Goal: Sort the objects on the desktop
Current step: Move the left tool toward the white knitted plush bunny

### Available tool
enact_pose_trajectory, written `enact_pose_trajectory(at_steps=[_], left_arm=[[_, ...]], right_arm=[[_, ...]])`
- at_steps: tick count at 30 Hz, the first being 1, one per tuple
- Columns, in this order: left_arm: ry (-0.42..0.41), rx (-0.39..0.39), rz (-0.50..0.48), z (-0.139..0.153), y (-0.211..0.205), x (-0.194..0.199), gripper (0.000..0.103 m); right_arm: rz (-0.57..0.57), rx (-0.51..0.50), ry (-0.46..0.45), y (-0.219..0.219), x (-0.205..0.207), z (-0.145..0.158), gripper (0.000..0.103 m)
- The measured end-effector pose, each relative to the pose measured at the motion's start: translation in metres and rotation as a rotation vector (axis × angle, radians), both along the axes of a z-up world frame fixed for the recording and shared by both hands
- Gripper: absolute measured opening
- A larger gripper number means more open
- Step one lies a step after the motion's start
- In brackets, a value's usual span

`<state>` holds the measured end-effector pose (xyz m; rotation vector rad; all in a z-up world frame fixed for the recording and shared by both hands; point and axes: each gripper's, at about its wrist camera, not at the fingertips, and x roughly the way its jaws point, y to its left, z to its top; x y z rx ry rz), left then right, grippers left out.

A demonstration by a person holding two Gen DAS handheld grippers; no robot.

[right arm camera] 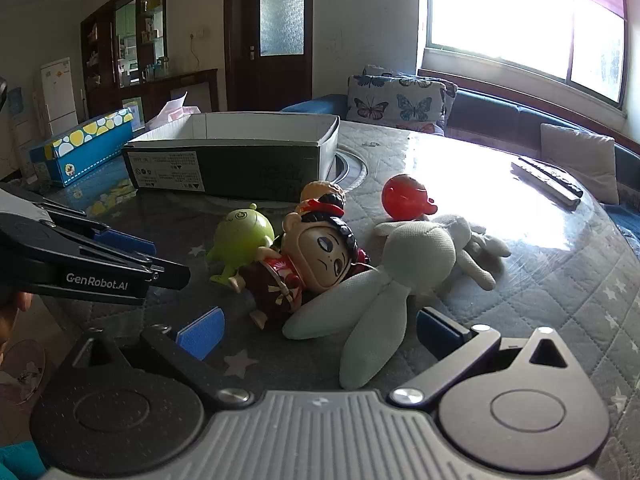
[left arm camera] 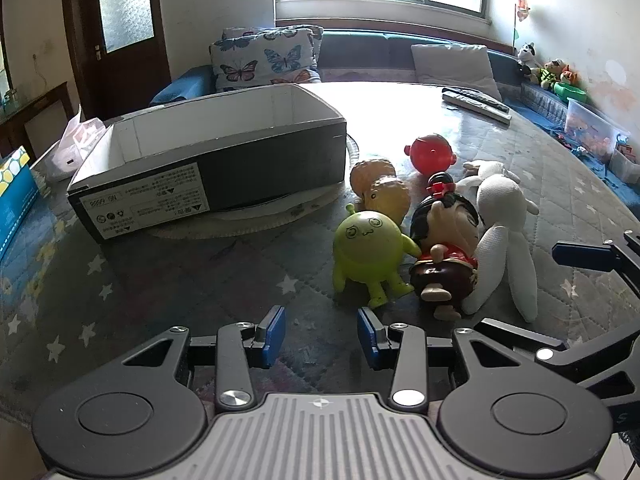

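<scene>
Toys [left arm camera: 424, 232] are lying at three o'clock of the box [left arm camera: 208, 168], both grippers [left arm camera: 322, 334] [right arm camera: 316, 330] hovering wide, empty, either fitting gathering or emptying

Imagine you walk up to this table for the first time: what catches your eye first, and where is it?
First, the huddle of toys mid-table: a green alien figure lies against a black-haired doll in red, with a white plush rabbit sprawled to their right and a red round toy behind. To the left sits a large open black box, apparently empty. Both grippers, left and right, have open jaws.
</scene>
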<state>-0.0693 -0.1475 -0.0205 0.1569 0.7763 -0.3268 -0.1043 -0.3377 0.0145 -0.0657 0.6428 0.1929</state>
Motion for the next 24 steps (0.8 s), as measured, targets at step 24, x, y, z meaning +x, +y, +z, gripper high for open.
enact_pose_trajectory(at_steps=[24], left_arm=[[0.016, 0.007, -0.025, -0.0016, -0.0067, 0.0069, 0.042]], right_arm=[[-0.014, 0.004, 0.020, -0.0043, 0.0072, -0.0040, 0.103]])
